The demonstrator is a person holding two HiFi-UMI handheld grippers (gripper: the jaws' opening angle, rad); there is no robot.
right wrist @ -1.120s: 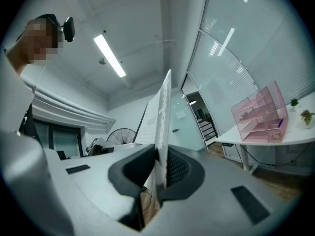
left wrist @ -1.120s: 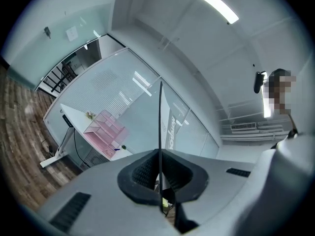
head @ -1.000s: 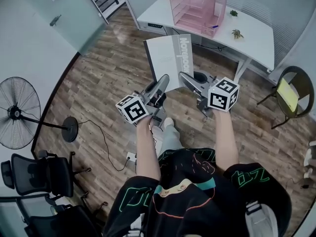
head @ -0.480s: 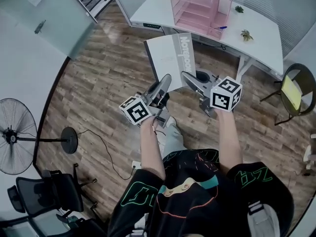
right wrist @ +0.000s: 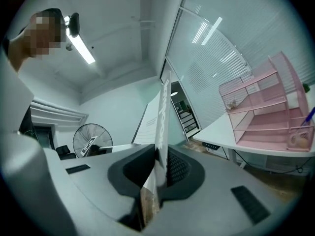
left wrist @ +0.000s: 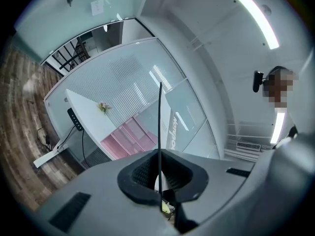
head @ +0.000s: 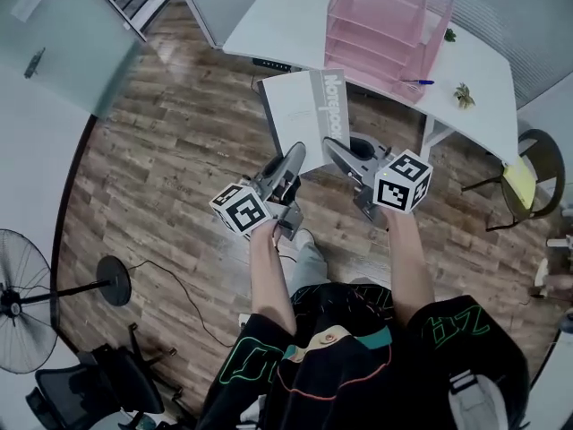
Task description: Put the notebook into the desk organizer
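Observation:
A grey notebook (head: 304, 115) with a darker spine strip hangs in the air over the wood floor, held upright from below by both grippers. My left gripper (head: 295, 156) is shut on its lower left edge, my right gripper (head: 334, 145) on the lower spine side. In the left gripper view the notebook (left wrist: 159, 127) shows edge-on as a thin line rising from the shut left gripper (left wrist: 160, 181). In the right gripper view the notebook (right wrist: 161, 117) stands pinched in the right gripper (right wrist: 158, 173). The pink desk organizer (head: 385, 25) stands on the white desk (head: 269, 16) just beyond.
A blue pen (head: 416, 82) and small plants (head: 464, 95) lie on the desk right of the organizer. A chair with a yellow seat (head: 528, 173) stands at the right. A floor fan (head: 22, 325) and black office chair (head: 116, 388) stand behind at the left. Glass walls enclose the room.
The desk and pink organizer have come nearer and lower in the head view. The notebook stays held in both grippers in the same pose.

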